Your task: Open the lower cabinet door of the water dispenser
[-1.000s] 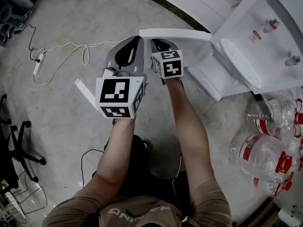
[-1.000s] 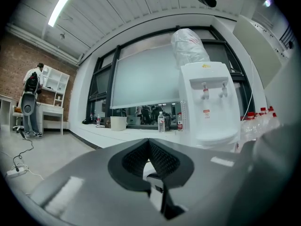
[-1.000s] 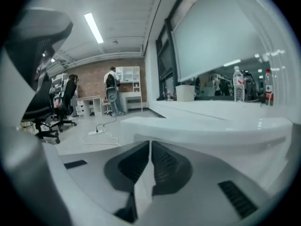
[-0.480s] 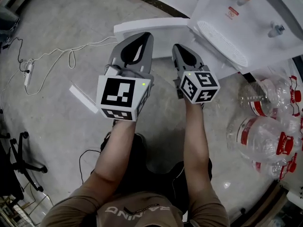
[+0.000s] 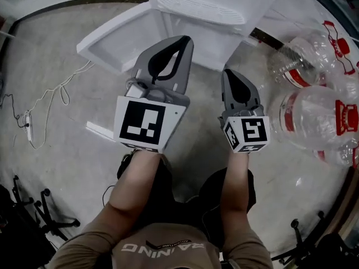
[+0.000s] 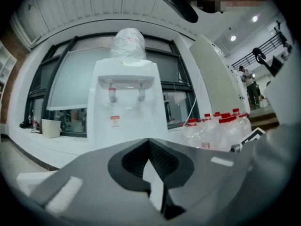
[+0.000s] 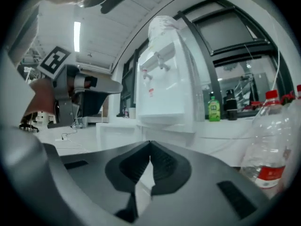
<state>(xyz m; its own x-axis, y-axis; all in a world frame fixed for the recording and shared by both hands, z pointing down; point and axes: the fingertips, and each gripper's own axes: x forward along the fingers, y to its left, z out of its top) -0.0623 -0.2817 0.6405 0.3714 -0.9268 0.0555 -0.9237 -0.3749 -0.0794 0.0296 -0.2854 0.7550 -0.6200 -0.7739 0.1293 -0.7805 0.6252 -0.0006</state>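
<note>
The left claw [image 6: 149, 141] is seen with its jaws brought together and nothing caught between them. The right claw [image 7: 150, 144] is likewise closed and empty. Both are held about level above the floor [image 5: 67, 167], side by side and clear of everything, and are pointed toward the water dispenser [image 5: 196, 7], which stands at the far side of the scene beyond the claw tips. The lower cabinet door [image 5: 115, 38] is found at the far left, just left of the dispenser body and beyond the left claw, and is touched by neither claw. It is seen swung wide open, with its recessed inner face exposed, so the opening itself is judged to be done. Little appears to be left beyond a drawing back of the claws. The door is judged to stand upright, with its long axis running from the floor upward and its hinge side set against the dispenser's left front. Its free edge is pointed out toward the near left, and its inner face is turned toward the claws. Clear water bottles [image 5: 314, 116] are seen on the floor at the right, near the right claw but apart from it.
</note>
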